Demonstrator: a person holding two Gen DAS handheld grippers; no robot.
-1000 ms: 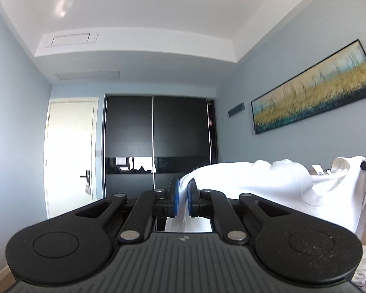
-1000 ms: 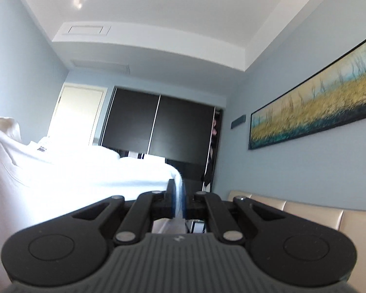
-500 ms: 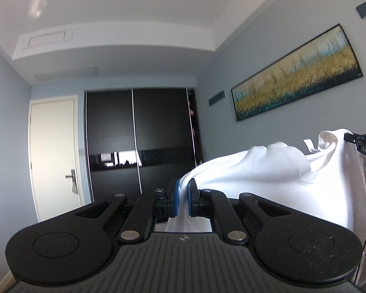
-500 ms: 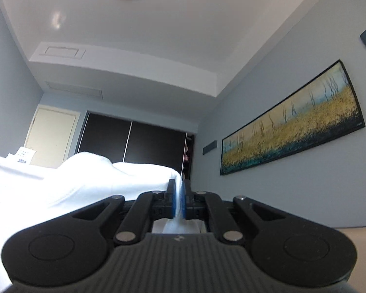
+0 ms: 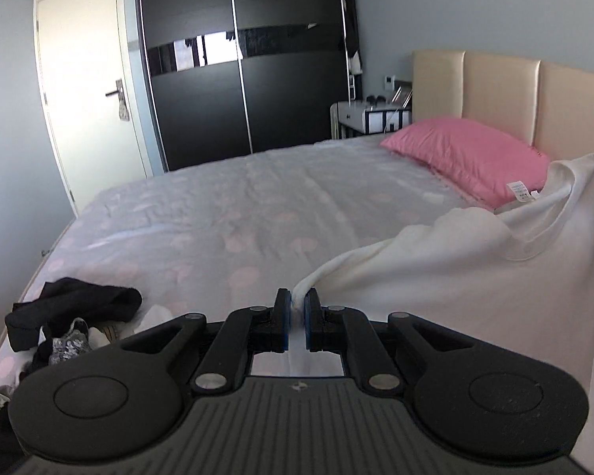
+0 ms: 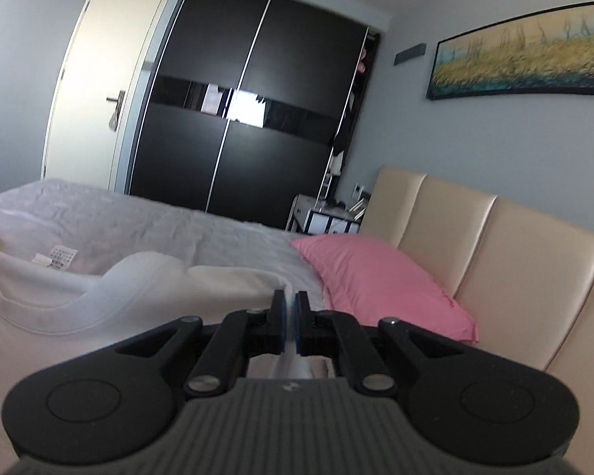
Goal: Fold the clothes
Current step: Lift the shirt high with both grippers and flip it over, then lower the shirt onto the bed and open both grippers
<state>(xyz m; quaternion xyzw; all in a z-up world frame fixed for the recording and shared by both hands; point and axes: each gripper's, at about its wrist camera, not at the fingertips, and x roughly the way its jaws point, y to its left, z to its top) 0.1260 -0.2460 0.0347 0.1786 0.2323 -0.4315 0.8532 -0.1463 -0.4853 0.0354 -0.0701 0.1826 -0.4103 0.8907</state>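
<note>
Left gripper (image 5: 296,300) pinched tight on one edge of the white shirt (image 5: 475,277), fabric bunched between the blue pads. Right gripper (image 6: 290,304) likewise clamped on the shirt (image 6: 99,308) at the other end, thin fold of cloth in the narrow gap. Shirt hangs stretched between the two, above the bed (image 5: 237,213), collar and care tag (image 5: 519,190) facing up. Bed sheet is pale with faint pink dots, lightly creased. Small pile of dark clothes (image 5: 71,312) on the near left corner of the bed, in the left wrist view. Pink pillow (image 6: 372,277) sits against the beige padded headboard (image 6: 475,245). Beyond it a nightstand (image 5: 370,116), then a black sliding-door wardrobe (image 6: 249,111) and a white door (image 5: 87,79) on the far wall. Landscape painting (image 6: 526,59) above the headboard; walls pale blue-grey.
</note>
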